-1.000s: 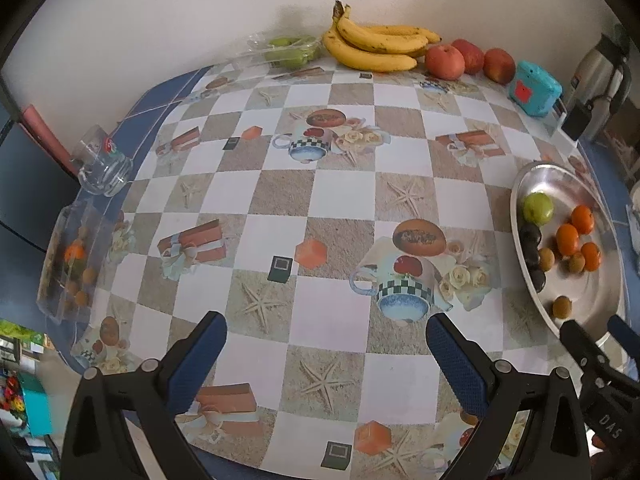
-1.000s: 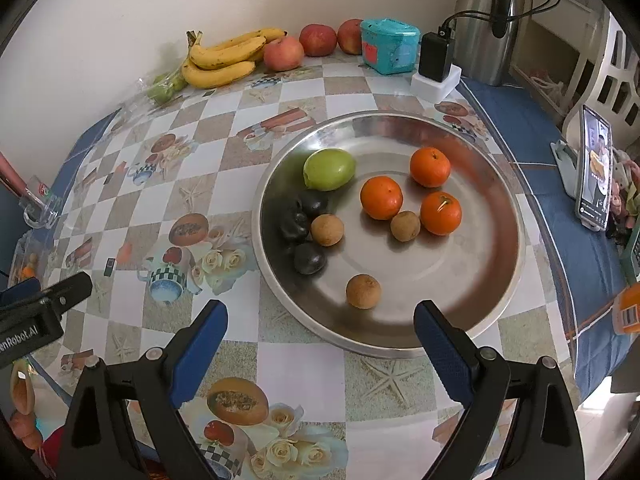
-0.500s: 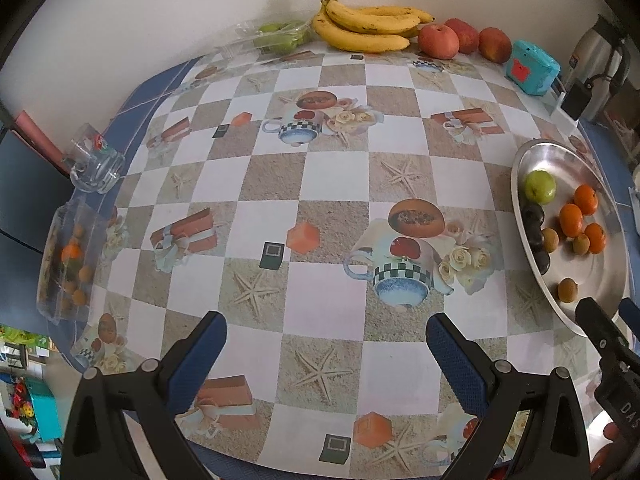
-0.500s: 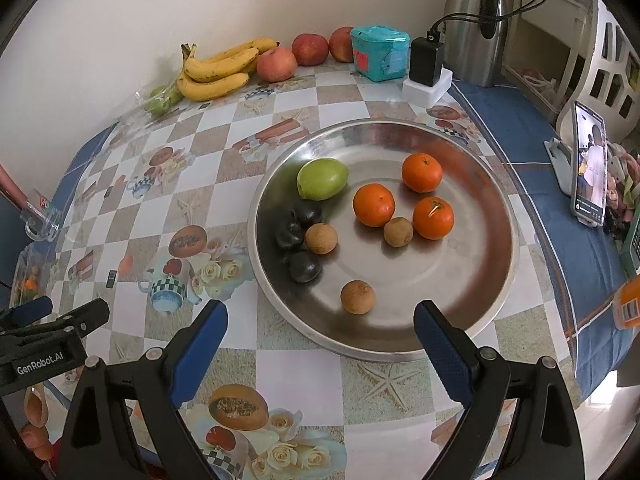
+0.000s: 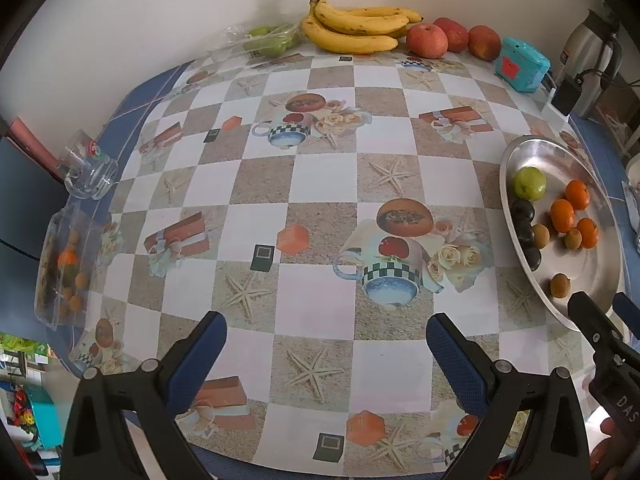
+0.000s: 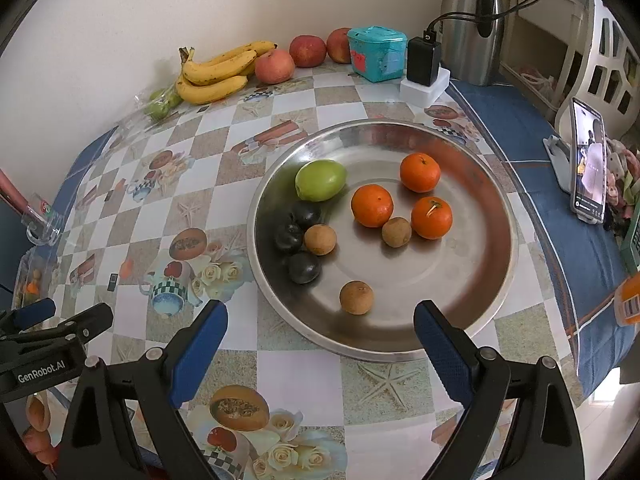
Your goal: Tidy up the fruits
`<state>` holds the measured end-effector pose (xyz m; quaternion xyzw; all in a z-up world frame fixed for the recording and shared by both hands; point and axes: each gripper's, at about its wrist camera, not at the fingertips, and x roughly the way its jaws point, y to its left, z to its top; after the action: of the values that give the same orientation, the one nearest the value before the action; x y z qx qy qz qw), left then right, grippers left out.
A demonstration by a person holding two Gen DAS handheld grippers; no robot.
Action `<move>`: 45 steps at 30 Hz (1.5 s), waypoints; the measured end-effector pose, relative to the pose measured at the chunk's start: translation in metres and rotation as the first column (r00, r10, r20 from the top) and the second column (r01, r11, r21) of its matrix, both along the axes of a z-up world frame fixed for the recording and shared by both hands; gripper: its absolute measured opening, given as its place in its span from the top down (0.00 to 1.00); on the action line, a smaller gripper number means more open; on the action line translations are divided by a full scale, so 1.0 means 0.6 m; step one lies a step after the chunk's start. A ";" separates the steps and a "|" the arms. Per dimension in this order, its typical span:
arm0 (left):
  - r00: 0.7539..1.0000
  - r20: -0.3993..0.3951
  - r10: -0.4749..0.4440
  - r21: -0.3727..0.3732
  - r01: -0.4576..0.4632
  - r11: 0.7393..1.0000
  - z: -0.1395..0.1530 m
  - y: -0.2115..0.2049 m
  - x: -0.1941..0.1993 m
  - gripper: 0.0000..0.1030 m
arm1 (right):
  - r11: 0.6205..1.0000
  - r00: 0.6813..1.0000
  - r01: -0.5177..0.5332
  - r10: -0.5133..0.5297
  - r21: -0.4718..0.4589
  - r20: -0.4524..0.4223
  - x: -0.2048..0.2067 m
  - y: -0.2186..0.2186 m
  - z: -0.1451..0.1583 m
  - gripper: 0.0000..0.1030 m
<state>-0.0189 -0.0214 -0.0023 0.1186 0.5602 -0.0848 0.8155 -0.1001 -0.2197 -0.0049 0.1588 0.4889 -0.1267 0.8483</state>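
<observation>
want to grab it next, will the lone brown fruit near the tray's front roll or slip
The brown fruit looks round and small, so a nudge would probably roll it. The tray is smooth, dished metal, so it may drift toward the centre. Its skin looks matte, likely grippable.

Polished steel tray [image 6: 492,208] mirroring light along its rim; glossy plastic tablecloth [image 5: 320,184] showing soft glare over a printed check. Matt black gripper arms carrying finely textured blue rubber pads [image 6: 198,350]. Smooth, shiny tangerines [image 6: 372,205] lying beside dull, rough-skinned longans [image 6: 356,297]. Clear glass mug [image 5: 86,172] and brushed-metal kettle [image 6: 472,20] catching highlights.
</observation>
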 end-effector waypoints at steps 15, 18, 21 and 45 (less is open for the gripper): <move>1.000 -0.001 0.002 -0.003 -0.002 1.000 0.002 -0.002 0.000 0.01 | 1.000 1.000 0.000 0.000 0.005 -0.003 0.000 -0.001 -0.001 0.08; 1.000 -0.003 0.002 -0.007 -0.002 1.000 0.002 -0.001 -0.001 0.01 | 1.000 1.000 -0.001 0.001 0.005 -0.004 0.000 -0.002 -0.001 0.08; 1.000 -0.003 0.003 -0.007 -0.003 1.000 0.001 -0.001 -0.001 0.01 | 1.000 1.000 -0.001 0.001 0.005 -0.005 0.001 -0.002 -0.002 0.08; 1.000 -0.004 0.004 -0.008 -0.004 1.000 0.000 0.000 0.000 0.01 | 1.000 1.000 -0.004 0.004 0.004 -0.008 0.001 0.001 -0.004 0.08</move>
<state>-0.0189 -0.0215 -0.0024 0.1141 0.5615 -0.0859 0.8150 -0.0996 -0.2190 -0.0074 0.1590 0.4931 -0.1247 0.8462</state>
